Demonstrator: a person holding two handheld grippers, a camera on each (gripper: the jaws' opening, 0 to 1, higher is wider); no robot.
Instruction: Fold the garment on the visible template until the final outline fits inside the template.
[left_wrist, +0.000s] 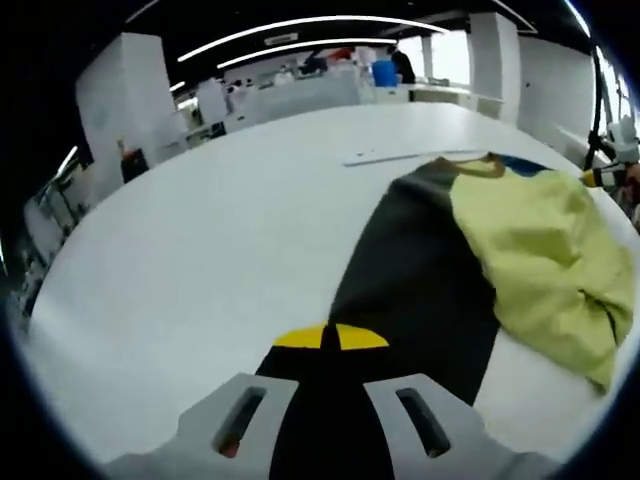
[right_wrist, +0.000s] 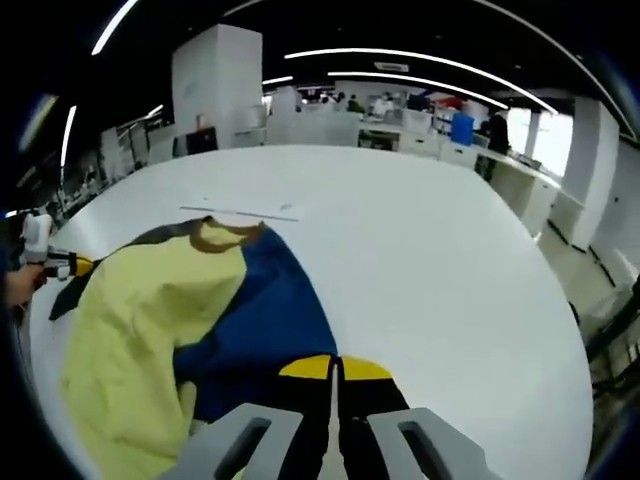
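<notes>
Both grippers (left_wrist: 330, 338) (right_wrist: 335, 368) closed, low.

A wide white table (left_wrist: 230, 220) takes up the left gripper view. Lying flat on it is a dark mat (left_wrist: 420, 290), and a yellow-green garment (left_wrist: 540, 250) with a brown collar sits partly on the mat, bunched and wrinkled. Farther back on the table lies a thin pale strip (right_wrist: 240, 212), maybe tape, apart from the garment.

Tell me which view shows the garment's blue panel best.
The right gripper view: the blue panel spreads wide beside the yellow fabric. The left gripper view shows just a blue sliver at the garment's far edge.
</notes>
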